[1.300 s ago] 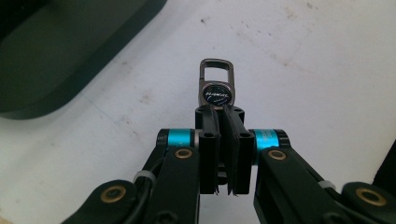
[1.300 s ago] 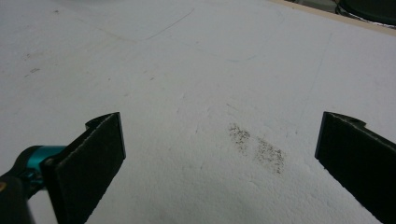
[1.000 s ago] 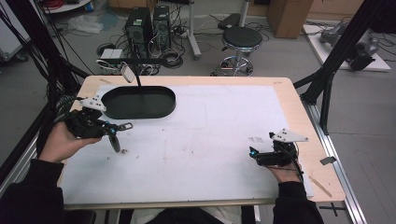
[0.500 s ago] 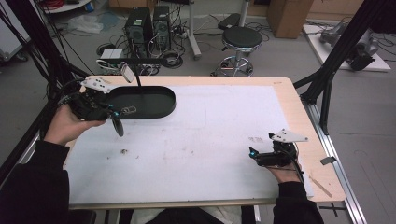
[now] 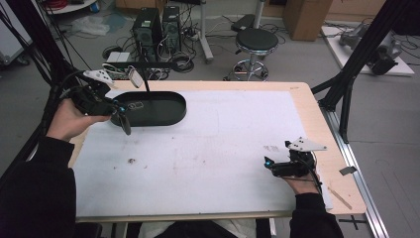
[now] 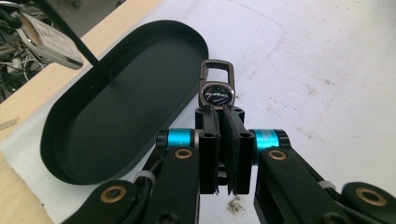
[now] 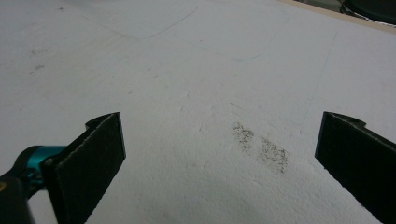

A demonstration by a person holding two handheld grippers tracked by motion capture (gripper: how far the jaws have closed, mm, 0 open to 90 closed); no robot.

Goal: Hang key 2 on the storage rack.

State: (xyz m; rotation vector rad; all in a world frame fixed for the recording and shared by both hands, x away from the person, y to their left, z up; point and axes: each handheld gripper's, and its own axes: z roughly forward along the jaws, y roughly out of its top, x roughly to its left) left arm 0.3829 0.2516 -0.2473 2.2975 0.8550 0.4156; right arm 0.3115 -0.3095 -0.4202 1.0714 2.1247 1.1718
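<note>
Pinching a small key fob (image 6: 217, 91) is what the left gripper (image 6: 218, 112) is up to right now. Its two black jaws are pressed tight together on the bottom edge of the fob, which sticks up past the tips: a round dark medallion with some lettering too small to read, topped by a metal carabiner-style clip. From the left gripper view the fob sits in the air just beside the near rim of the black oval tray (image 6: 70, 135), over the white table cover rather than inside the tray.

In the high view you can see the left gripper (image 5: 124, 121) at the left end of that tray (image 5: 171, 116), held in the person's left hand (image 5: 74, 121), jaws pointing down and toward the tray. A thin black rod rises from the tray's back part, with a pale tag (image 5: 134, 77) hanging near its top.

Over on the other side, the right gripper (image 5: 270, 163) sits low near the table's front right corner, well apart from the tray. In the right gripper view its jaws are spread wide with nothing between them, just the white cover (image 7: 196, 70) and a smudgy dark mark (image 7: 261, 147) on it. There's also a small dark speck (image 5: 131, 160) on the cover, front left of centre.
</note>
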